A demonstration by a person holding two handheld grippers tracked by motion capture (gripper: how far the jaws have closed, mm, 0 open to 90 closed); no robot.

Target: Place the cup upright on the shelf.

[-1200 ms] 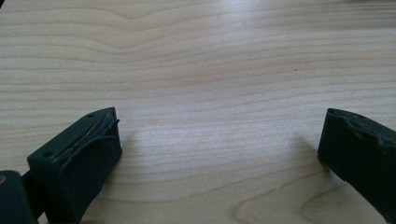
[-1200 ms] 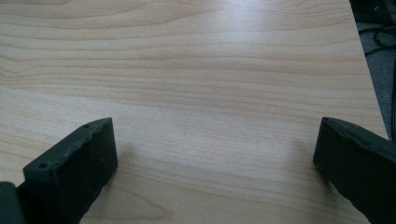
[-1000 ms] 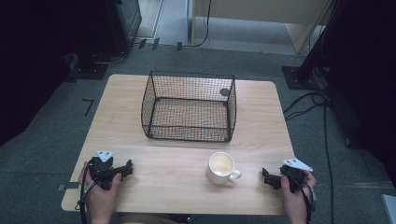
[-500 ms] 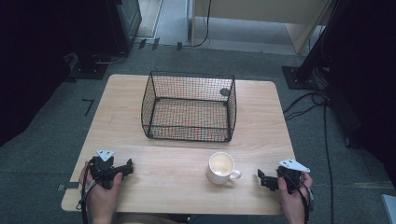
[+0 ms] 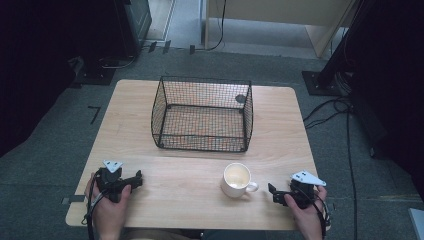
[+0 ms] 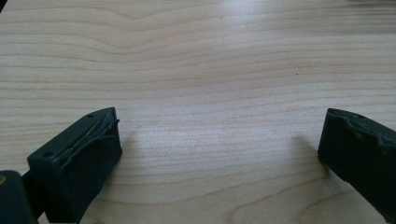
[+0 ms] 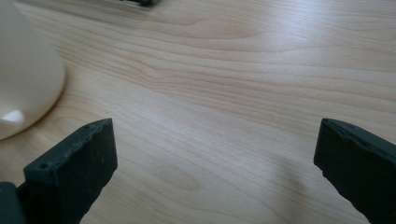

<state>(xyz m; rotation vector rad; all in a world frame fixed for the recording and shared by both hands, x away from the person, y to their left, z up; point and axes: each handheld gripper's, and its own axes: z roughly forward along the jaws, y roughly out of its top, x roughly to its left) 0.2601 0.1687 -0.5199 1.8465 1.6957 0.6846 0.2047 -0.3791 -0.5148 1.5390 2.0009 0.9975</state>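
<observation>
A cream mug (image 5: 237,179) stands upright near the table's front edge, its handle turned right; its pale side (image 7: 25,74) shows at the left of the right gripper view. A black wire basket (image 5: 202,114) sits at the middle back of the table. My right gripper (image 5: 274,194) rests low on the wood just right of the mug, jaws wide apart with only bare wood between them (image 7: 215,163). At the front left my left gripper (image 5: 137,178) lies on the table, open too, nothing between its jaws (image 6: 219,149).
The light wooden table (image 5: 280,125) stands on grey carpet. A small dark round thing (image 5: 240,99) is at the basket's back right corner. Cables (image 5: 345,130) trail on the floor to the right, and dark stands and furniture surround the table.
My right gripper has slid a little left and forward, closer to the mug. The left gripper has barely moved.
</observation>
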